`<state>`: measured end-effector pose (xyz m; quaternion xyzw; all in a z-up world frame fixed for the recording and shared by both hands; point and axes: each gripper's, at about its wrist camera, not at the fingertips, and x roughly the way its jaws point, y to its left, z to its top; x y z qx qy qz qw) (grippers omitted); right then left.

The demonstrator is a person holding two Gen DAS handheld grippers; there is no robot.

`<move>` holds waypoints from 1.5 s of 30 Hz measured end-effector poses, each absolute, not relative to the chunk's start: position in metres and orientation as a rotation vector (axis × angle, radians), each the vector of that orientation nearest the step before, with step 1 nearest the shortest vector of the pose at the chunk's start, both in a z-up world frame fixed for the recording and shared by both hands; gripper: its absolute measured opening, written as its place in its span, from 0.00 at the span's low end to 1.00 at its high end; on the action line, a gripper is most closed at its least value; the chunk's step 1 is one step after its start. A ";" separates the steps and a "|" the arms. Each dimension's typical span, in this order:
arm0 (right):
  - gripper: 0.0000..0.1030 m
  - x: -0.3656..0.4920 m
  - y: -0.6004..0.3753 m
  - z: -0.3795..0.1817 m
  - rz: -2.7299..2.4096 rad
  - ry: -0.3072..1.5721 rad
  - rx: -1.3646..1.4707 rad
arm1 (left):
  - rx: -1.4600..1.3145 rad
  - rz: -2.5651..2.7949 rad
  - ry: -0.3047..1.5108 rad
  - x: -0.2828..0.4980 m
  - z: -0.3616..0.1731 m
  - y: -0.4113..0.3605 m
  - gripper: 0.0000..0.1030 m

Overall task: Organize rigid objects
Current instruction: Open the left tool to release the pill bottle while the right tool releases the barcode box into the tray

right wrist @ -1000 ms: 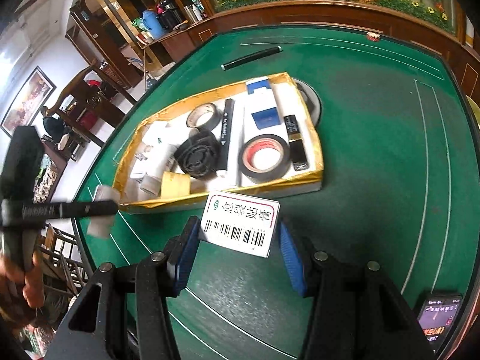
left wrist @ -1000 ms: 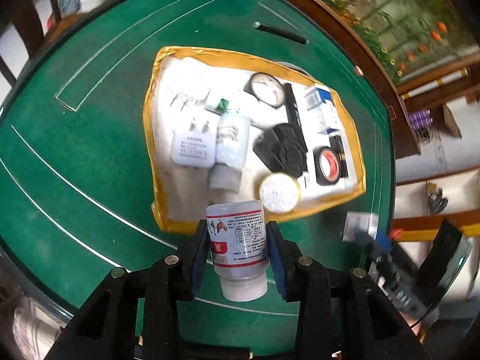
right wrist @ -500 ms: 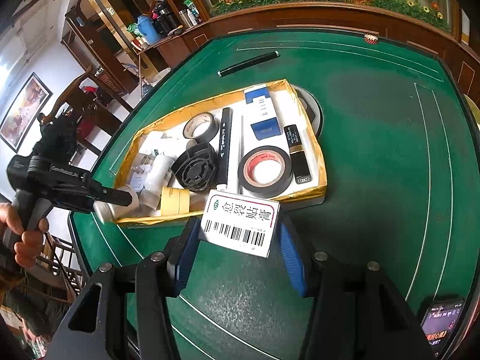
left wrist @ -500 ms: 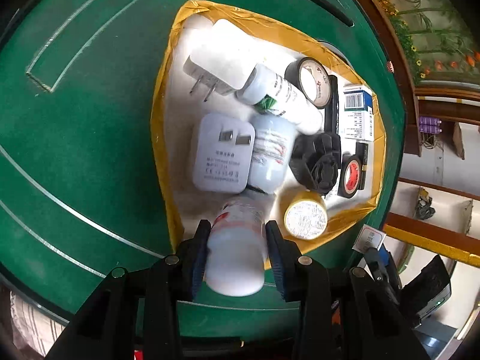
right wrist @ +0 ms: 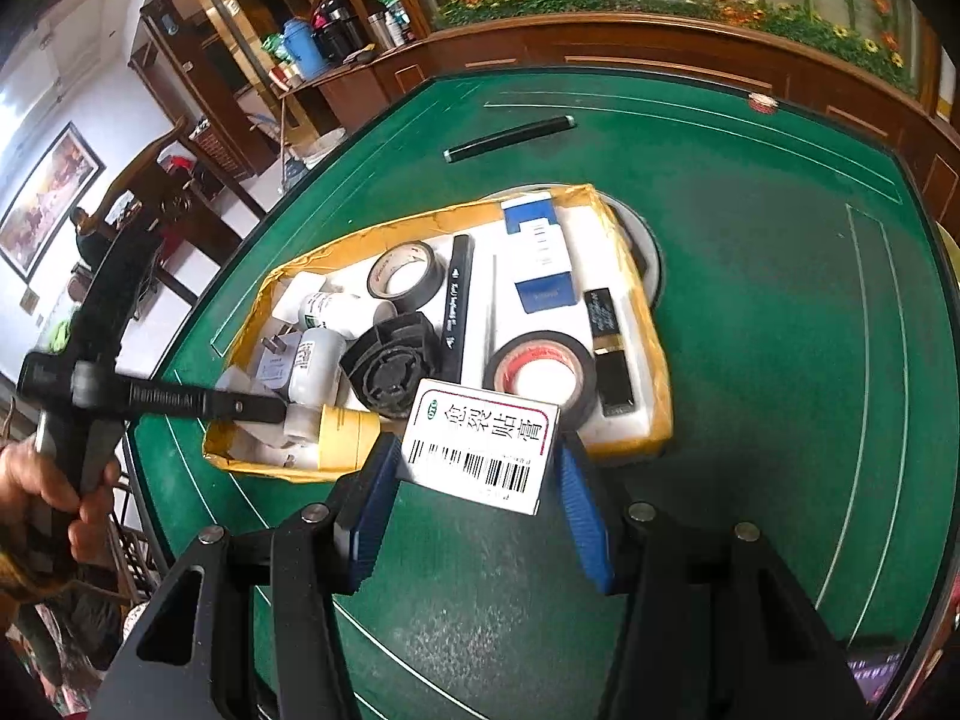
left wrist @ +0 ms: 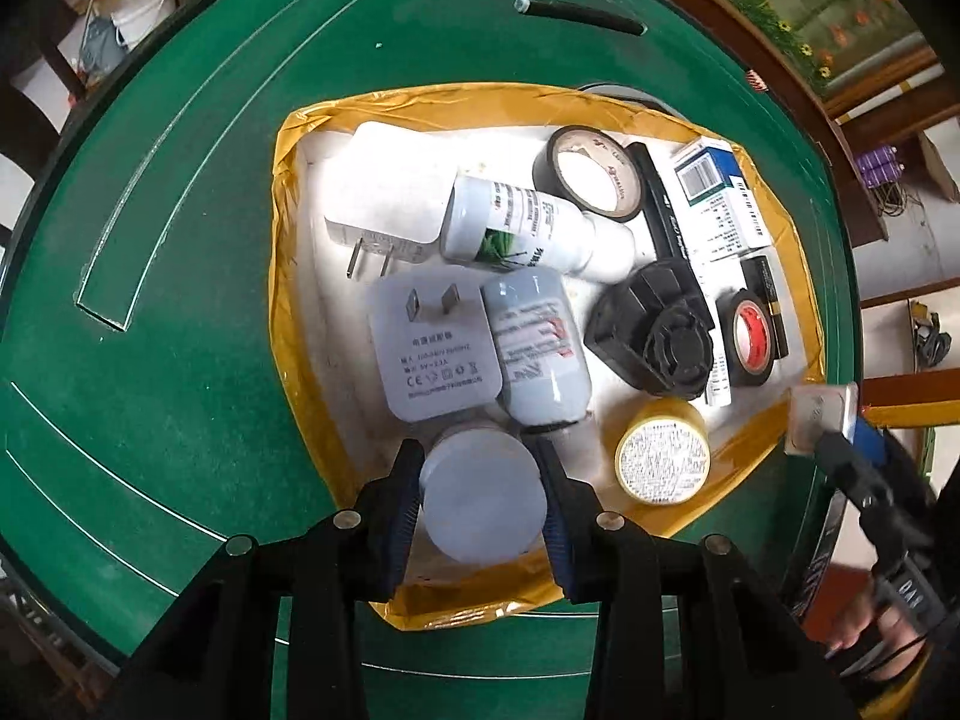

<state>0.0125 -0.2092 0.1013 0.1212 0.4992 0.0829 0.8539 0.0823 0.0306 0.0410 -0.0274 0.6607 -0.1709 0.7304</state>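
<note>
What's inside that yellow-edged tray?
The tray holds two plug adapters, white bottles, tape rolls, a black fan-like part, a blue-white box and a yellow roll. Anything beneath them is covered.

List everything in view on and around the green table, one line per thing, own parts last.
tray: 1, yellow-edged, white inside, mid-table
white bottle: 1, in left gripper, over tray's near end
other bottles: 2, white, lying in tray
plug adapters: 2, white, tray's left part
tape rolls: 3, two black, one yellow, in tray
black round part: 1, tray centre
black marker: 1, in tray
blue-white box: 1, tray's far end
black-gold tube: 1, tray's right edge
barcode box: 1, white, in right gripper
black pen: 1, on felt beyond tray
table: 1, green
left gripper: 1, black, blue pads
right gripper: 1, black, blue pads
</note>
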 end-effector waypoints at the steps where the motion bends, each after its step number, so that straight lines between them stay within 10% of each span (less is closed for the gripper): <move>1: 0.50 0.017 -0.206 0.101 0.194 1.059 0.254 | -0.058 -0.380 1.444 0.080 0.041 0.031 0.38; 29: 0.48 0.069 -0.153 0.077 0.295 1.182 0.140 | -0.082 -0.334 1.308 0.054 0.045 0.029 0.39; 45: 0.63 0.046 -0.162 0.093 0.263 1.138 0.115 | -0.012 -0.256 1.156 0.038 0.076 0.015 0.69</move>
